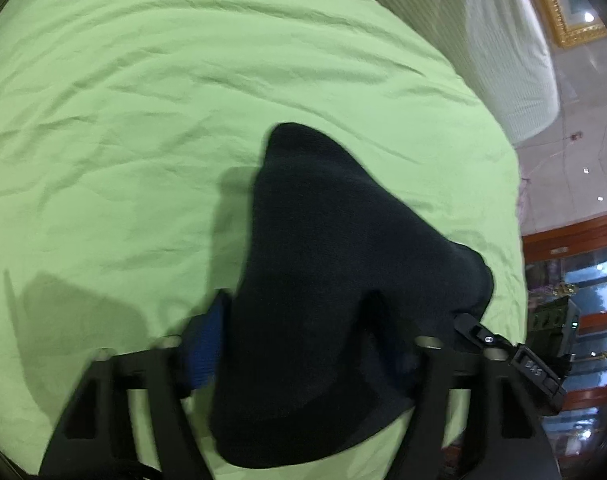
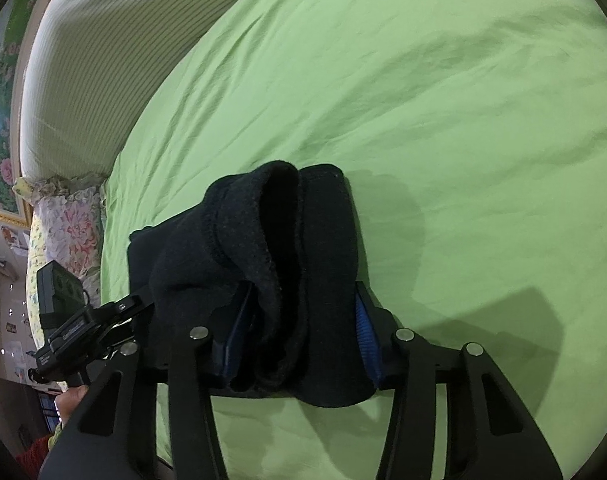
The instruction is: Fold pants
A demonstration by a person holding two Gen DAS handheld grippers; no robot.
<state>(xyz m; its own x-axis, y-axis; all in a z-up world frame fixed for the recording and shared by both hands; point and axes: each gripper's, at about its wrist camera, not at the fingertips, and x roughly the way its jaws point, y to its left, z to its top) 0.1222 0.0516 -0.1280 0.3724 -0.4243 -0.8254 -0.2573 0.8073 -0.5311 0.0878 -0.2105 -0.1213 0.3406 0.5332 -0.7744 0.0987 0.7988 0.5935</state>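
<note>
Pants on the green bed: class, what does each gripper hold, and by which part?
Both hold the black pants. The right gripper clamps a bunched, folded edge; the left gripper clamps another bunch, though which part cannot be told.

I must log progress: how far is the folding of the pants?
Done: the dark pants are gathered into thick layers. In hand: the left hand-held gripper and right hand-held gripper both clamp them above the green sheet. Left: laying them down flat and neat.
</note>
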